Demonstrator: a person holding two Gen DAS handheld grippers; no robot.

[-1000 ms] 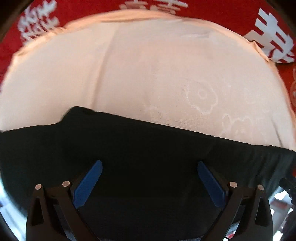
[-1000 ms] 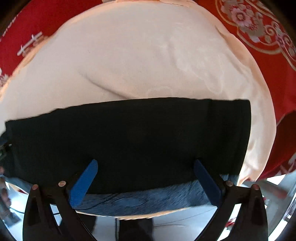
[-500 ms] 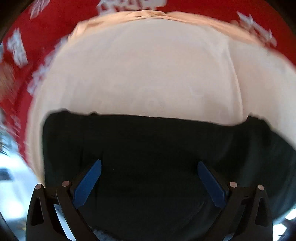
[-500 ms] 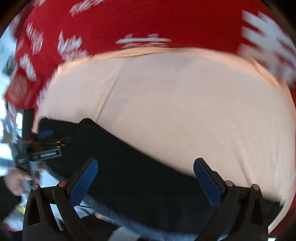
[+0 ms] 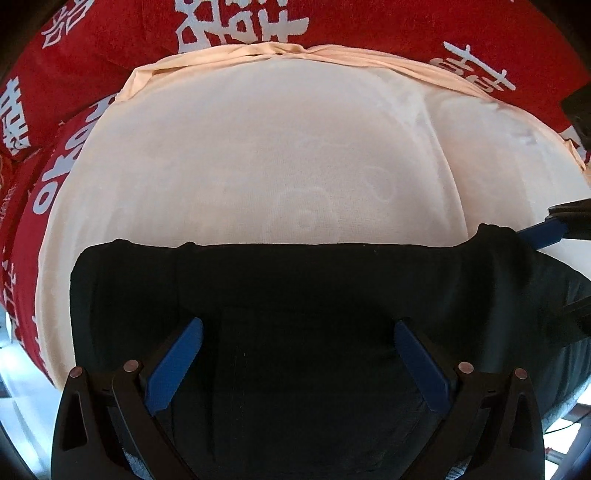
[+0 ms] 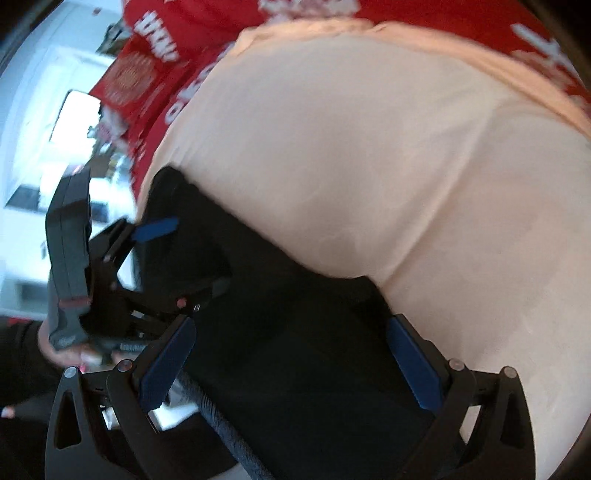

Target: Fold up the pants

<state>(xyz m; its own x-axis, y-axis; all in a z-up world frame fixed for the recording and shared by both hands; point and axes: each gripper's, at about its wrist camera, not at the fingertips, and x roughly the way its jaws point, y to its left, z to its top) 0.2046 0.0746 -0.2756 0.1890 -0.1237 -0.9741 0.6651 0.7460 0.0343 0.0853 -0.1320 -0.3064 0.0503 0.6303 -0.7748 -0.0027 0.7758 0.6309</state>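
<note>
Black pants (image 5: 303, 295) lie folded as a wide band on a cream cloth (image 5: 280, 155). My left gripper (image 5: 295, 354) is open, its blue pads spread wide above the pants. My right gripper (image 6: 291, 354) is also open over the pants (image 6: 295, 362), near their right end. One blue pad of the right gripper (image 5: 543, 232) shows at the right edge of the left wrist view, by the pants' upper right corner. The left gripper (image 6: 155, 229) shows at the left of the right wrist view, over the pants' far end.
A red cloth with white characters (image 5: 240, 29) lies under the cream cloth and surrounds it. A grey-blue edge (image 6: 225, 424) shows under the pants at the front. A bright room (image 6: 55, 122) lies beyond the table's left side.
Both grippers swung leftward along the pants: the left now sees their left end, the right turned toward the left gripper. Both stayed open.
</note>
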